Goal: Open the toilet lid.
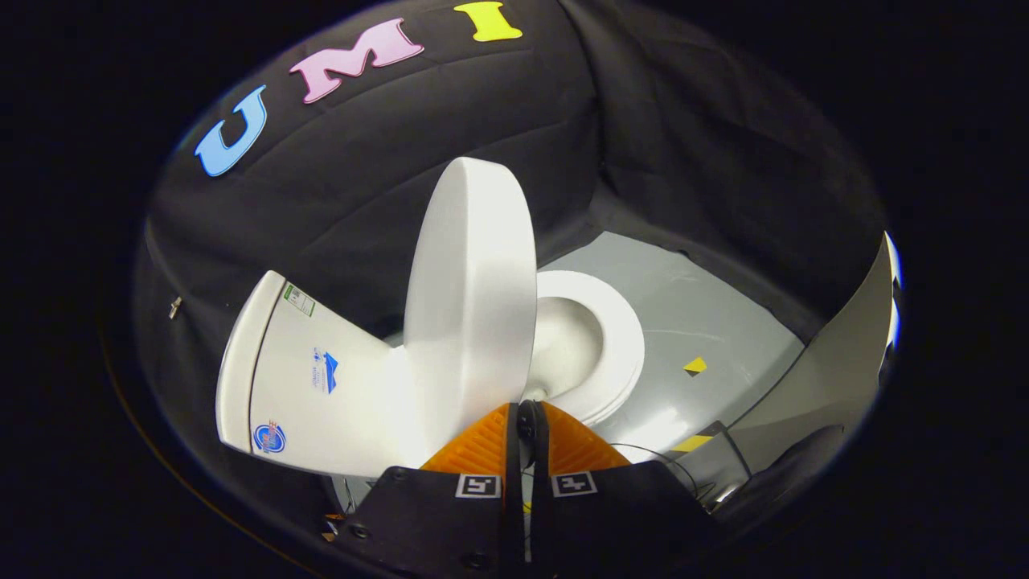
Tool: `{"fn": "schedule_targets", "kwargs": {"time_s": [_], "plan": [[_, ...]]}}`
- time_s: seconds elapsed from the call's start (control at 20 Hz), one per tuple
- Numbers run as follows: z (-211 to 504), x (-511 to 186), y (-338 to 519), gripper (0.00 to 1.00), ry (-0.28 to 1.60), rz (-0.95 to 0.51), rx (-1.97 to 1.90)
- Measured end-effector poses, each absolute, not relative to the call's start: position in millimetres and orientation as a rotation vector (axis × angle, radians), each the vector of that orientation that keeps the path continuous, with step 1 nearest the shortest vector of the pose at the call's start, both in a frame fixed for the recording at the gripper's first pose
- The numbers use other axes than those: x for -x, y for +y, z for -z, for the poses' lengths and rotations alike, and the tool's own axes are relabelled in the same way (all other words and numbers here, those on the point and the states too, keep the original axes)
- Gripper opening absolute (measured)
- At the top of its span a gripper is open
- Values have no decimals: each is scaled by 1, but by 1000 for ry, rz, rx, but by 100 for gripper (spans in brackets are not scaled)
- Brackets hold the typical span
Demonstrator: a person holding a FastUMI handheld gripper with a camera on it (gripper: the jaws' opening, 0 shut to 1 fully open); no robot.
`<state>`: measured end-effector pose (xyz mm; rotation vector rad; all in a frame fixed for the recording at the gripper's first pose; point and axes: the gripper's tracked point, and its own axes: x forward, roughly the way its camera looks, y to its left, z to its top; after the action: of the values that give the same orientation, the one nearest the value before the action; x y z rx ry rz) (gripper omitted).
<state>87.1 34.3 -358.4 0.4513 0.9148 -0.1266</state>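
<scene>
The white toilet lid [474, 297] stands raised, close to upright, between the tank [321, 402] and the open seat ring [623, 338]. The bowl [575, 342] shows beyond the lid's edge. My gripper [526, 412] is at the lid's near rim, and its orange fingers [482, 446] are pressed together with only a thin slit between them. The tips sit right at the rim, seemingly against it; the thick lid is not between the fingers.
The toilet stands on a grey floor [715, 314] with a small yellow marker [695, 366] beside it. A pale panel [836, 378] rises at the far side, with thin cables [671, 465] and yellow tape [691, 442] near its foot. Black cloth walls surround the booth.
</scene>
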Motion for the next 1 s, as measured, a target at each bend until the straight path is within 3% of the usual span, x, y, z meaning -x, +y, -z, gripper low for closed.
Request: {"fn": "schedule_targets", "kwargs": {"time_s": [1.0], "plan": [[274,-84,175,8,703,134,-88]]}}
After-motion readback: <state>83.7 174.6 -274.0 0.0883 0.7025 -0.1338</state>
